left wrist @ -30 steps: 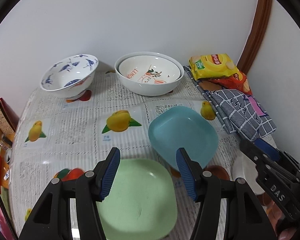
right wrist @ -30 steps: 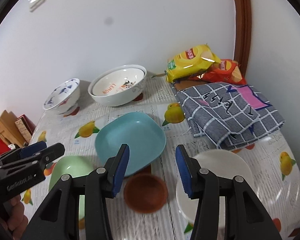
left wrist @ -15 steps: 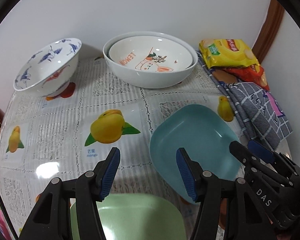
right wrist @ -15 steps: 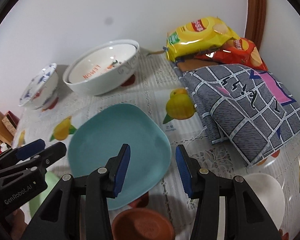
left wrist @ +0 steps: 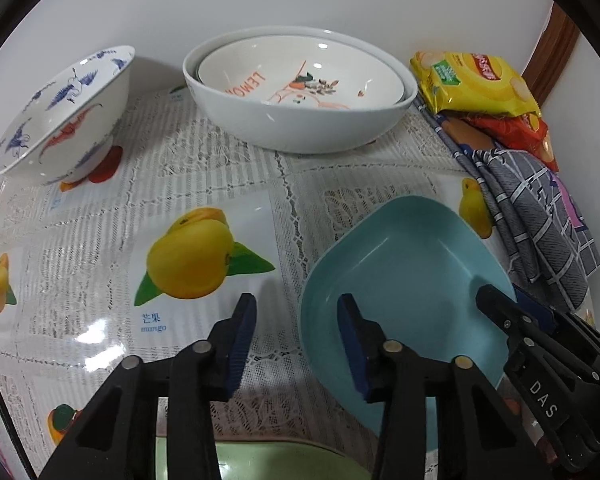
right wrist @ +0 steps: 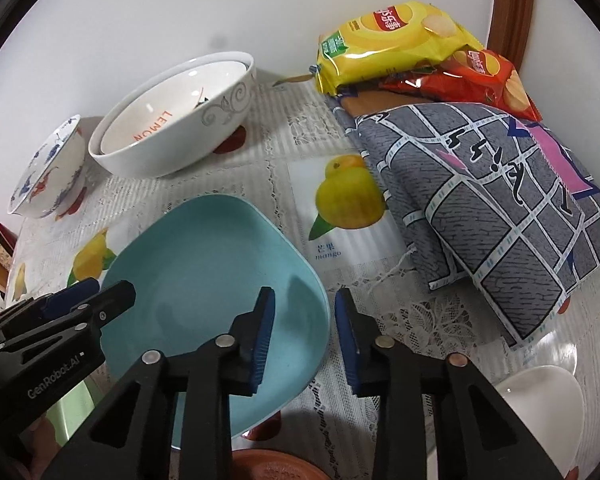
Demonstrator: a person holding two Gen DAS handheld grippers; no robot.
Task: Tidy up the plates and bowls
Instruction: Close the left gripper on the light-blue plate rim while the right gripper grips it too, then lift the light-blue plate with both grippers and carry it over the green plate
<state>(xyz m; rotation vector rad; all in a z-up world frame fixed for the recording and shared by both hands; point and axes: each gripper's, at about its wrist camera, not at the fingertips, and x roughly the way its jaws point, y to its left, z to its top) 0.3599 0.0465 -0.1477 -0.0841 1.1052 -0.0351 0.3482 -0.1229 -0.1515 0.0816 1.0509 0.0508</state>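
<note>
A light blue square plate (left wrist: 404, 280) lies on the table, also in the right wrist view (right wrist: 216, 276). My left gripper (left wrist: 296, 344) is open with the plate's left rim between its fingers. My right gripper (right wrist: 305, 336) is open with the plate's right rim between its fingers; it also shows in the left wrist view (left wrist: 512, 312). A green plate (left wrist: 260, 462) lies just under the left gripper. A white bowl with a "LEMON" bowl nested inside (left wrist: 300, 92) and a blue-patterned bowl (left wrist: 60, 116) stand at the back.
A fruit-print tablecloth (left wrist: 204, 184) covers the table. A folded grey checked cloth (right wrist: 484, 200) and yellow and red chip bags (right wrist: 396, 36) lie at the right back. A white plate (right wrist: 540, 404) and a brown dish (right wrist: 272, 466) sit near the front. A wall is behind.
Both grippers have moved forward and lower towards the blue plate, so each now straddles one of its rims. The green plate has slid to the bottom edge of the left view.
</note>
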